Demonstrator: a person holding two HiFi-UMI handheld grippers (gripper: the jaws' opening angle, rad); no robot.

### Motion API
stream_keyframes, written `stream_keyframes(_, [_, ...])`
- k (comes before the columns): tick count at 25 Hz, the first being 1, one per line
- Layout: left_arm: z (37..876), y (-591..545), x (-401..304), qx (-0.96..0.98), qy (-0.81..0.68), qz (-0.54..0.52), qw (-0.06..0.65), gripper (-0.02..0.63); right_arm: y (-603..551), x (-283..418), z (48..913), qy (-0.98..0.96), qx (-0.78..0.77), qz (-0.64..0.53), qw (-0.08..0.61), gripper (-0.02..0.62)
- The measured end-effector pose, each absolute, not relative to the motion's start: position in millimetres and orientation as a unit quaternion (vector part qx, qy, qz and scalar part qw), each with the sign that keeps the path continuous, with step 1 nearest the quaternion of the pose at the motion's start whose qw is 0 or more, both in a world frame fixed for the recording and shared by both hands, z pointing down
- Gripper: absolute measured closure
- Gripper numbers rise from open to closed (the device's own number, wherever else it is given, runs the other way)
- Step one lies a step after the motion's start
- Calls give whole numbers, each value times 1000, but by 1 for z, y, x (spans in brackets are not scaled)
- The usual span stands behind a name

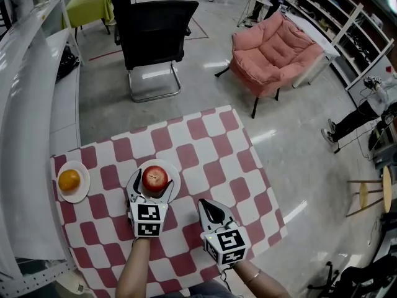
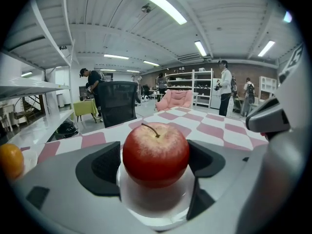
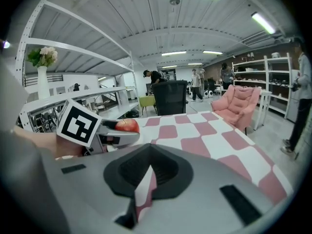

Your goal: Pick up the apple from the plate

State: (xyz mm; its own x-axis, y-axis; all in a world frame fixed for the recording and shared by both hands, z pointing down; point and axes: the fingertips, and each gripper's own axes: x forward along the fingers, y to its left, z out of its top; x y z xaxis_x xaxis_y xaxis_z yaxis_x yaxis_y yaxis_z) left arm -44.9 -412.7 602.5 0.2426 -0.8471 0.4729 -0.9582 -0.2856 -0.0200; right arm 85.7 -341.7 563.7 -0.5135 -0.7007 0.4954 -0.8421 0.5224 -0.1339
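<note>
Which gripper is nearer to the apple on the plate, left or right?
Left. The left gripper has its open jaws on either side of the apple; the right gripper, shut, is apart from it, to its right.

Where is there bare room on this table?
Bare: the far half of the red-and-white checked table, beyond the white plate holding the red apple, and its right side. Crowded: around the orange fruit, left gripper and right gripper.

Plate (image 1: 173,169) partly hidden
Your left gripper (image 1: 154,182) covers its near rim; the apple (image 1: 155,177) hides its middle.
</note>
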Motion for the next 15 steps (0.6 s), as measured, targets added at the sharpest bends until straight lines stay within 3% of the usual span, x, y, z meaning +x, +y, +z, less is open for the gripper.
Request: stream_keyframes(15, [597,-412,-47,778,-580,202,131,199,-337,84,559,-850,456,179,193,586])
